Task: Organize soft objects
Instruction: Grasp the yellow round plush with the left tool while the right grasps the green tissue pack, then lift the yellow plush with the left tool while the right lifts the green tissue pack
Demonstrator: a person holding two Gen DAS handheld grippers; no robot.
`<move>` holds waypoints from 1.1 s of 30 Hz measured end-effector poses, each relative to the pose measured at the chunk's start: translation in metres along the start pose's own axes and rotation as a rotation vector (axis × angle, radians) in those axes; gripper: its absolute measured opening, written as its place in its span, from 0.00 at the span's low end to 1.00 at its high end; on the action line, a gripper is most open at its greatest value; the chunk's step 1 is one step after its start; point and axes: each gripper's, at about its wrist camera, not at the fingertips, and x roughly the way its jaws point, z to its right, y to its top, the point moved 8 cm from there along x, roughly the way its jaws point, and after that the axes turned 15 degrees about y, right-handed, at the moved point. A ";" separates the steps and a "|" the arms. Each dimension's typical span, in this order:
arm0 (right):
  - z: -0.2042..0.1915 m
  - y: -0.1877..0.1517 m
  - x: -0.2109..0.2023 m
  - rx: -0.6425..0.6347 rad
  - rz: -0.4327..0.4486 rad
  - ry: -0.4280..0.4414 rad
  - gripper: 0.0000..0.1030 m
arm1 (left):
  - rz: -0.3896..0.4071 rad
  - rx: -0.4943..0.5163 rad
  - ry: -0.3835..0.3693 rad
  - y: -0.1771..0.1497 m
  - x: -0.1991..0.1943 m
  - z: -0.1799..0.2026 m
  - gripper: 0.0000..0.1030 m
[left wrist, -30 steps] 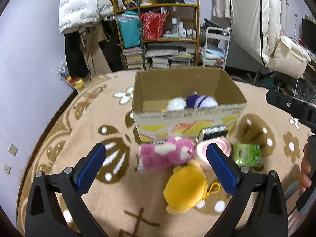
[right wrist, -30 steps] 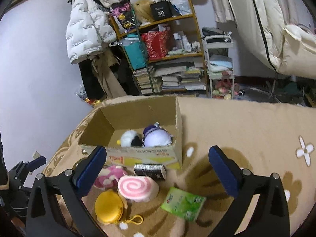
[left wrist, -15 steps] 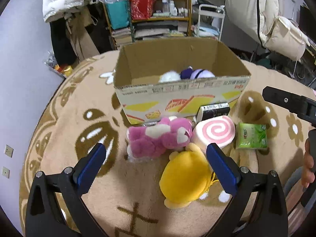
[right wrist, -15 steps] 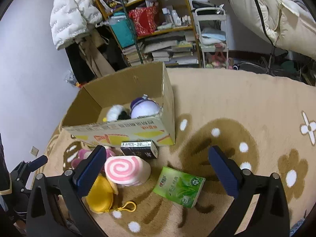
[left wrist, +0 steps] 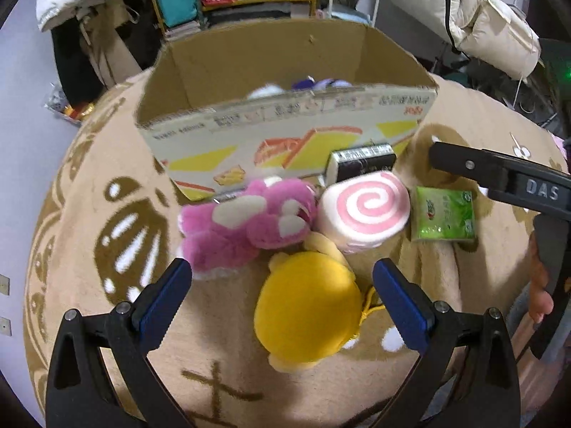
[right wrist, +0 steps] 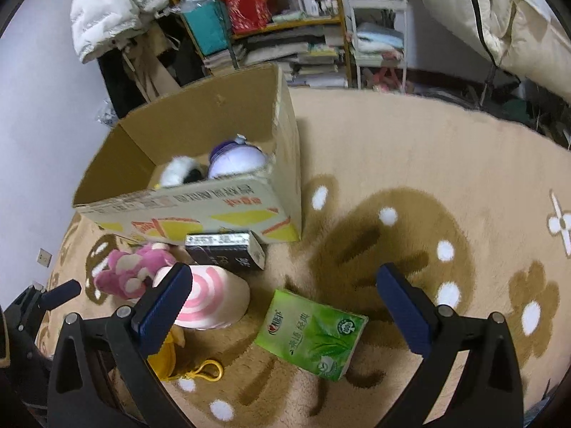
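Observation:
A cardboard box (left wrist: pixel 285 132) stands on the rug and holds a white plush (right wrist: pixel 180 174) and a purple plush (right wrist: pixel 237 158). In front of it lie a pink plush (left wrist: pixel 249 224), a pink swirl cushion (left wrist: pixel 364 210) and a yellow plush (left wrist: pixel 308 312). My left gripper (left wrist: pixel 282 289) is open, low over the yellow plush, which lies between its fingers. My right gripper (right wrist: pixel 283 294) is open and empty above a green tissue pack (right wrist: pixel 314 331). The swirl cushion (right wrist: pixel 210 303) sits by its left finger.
A black box (left wrist: pixel 360 162) leans against the cardboard box front. The green tissue pack (left wrist: pixel 444 214) lies right of the cushion. A cluttered shelf (right wrist: pixel 271 25), a white jacket (right wrist: pixel 114 3) and a small cart (right wrist: pixel 378 32) stand beyond the rug.
Both grippers have moved forward and down toward the toys. The left one has closed in on the yellow plush; the right one now hangs over the green pack. Both stay open.

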 end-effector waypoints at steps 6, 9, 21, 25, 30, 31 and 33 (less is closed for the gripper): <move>0.019 -0.007 0.013 0.080 -0.047 -0.005 1.00 | -0.065 0.018 -0.049 -0.006 0.012 0.014 0.98; 0.026 -0.011 0.020 0.099 -0.077 -0.021 1.00 | -0.101 0.019 -0.064 -0.009 0.019 0.019 0.98; 0.041 -0.028 0.043 0.138 -0.199 -0.051 0.96 | -0.271 0.023 -0.070 -0.025 0.059 0.036 0.96; 0.041 -0.035 0.048 0.125 -0.238 -0.085 0.97 | -0.284 0.043 -0.046 -0.030 0.062 0.039 0.93; 0.040 -0.036 0.049 0.113 -0.253 -0.100 0.91 | -0.287 0.059 0.004 -0.033 0.065 0.043 0.77; 0.035 -0.038 0.052 0.114 -0.253 -0.097 0.91 | -0.282 0.055 0.002 -0.032 0.064 0.043 0.76; 0.033 -0.038 0.052 0.111 -0.259 -0.081 0.84 | -0.276 0.046 -0.002 -0.032 0.061 0.040 0.73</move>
